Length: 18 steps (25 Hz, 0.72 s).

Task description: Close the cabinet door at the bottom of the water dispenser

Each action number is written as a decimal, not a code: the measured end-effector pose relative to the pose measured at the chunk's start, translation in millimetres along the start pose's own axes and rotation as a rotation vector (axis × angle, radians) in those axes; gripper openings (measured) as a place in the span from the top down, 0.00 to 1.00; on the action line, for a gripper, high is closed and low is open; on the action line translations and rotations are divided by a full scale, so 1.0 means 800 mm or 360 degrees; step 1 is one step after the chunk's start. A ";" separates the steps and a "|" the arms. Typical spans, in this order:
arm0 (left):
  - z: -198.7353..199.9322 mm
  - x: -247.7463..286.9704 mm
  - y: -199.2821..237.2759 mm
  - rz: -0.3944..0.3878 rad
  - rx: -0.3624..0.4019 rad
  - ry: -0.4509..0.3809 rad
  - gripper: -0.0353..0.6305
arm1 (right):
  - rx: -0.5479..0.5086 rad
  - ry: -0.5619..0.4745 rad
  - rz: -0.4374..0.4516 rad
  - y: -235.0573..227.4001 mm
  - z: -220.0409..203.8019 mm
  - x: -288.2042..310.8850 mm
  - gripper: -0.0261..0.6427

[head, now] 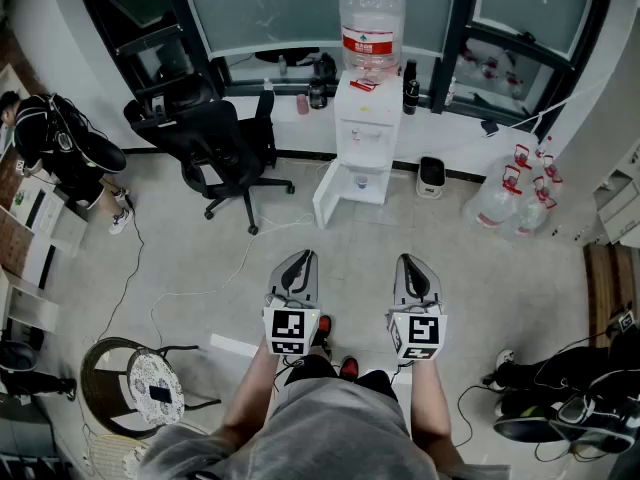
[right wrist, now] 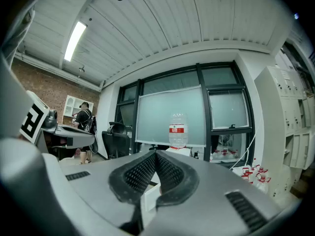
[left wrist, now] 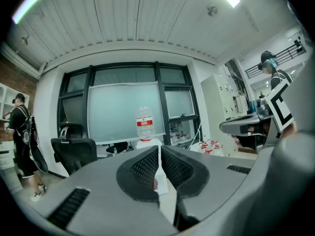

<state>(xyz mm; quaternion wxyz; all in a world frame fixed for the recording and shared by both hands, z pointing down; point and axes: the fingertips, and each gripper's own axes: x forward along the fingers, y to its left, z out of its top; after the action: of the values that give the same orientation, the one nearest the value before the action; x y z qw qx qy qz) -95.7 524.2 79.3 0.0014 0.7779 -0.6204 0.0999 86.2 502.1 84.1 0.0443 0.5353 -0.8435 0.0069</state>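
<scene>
The white water dispenser [head: 364, 128] stands against the far window wall with a clear bottle [head: 372, 23] on top. Its bottom cabinet door [head: 328, 204] hangs open, swung out to the left. Both grippers are held side by side well short of it, over the bare floor. The left gripper [head: 299, 259] is shut and empty. So is the right gripper [head: 411, 261]. In the left gripper view the closed jaws [left wrist: 159, 149] point at the bottle [left wrist: 144, 124]. In the right gripper view the closed jaws [right wrist: 155, 154] sit just left of the bottle [right wrist: 177, 130].
A black office chair [head: 215, 143] stands left of the dispenser. A small white bin [head: 431, 175] and several spare water bottles [head: 508, 194] lie to its right. A person [head: 52, 146] stands far left. A round stool [head: 140, 383] and floor cables [head: 190, 293] are near left.
</scene>
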 end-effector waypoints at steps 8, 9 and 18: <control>-0.004 0.014 -0.002 0.0006 -0.0005 0.0010 0.89 | 0.0004 0.0006 0.0011 -0.009 -0.005 0.009 0.94; -0.005 0.017 -0.002 0.0009 -0.0007 0.0011 0.89 | 0.0007 0.0006 0.0010 -0.012 -0.005 0.011 0.94; -0.007 0.074 0.019 0.0017 -0.0029 0.0007 0.89 | -0.0027 0.0019 0.0012 -0.032 -0.010 0.060 0.94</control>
<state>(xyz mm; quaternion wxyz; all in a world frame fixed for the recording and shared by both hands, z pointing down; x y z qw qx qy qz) -98.4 464.4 92.2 0.0092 0.7744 -0.6253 0.0960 89.6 448.5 94.9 0.0540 0.5316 -0.8452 0.0032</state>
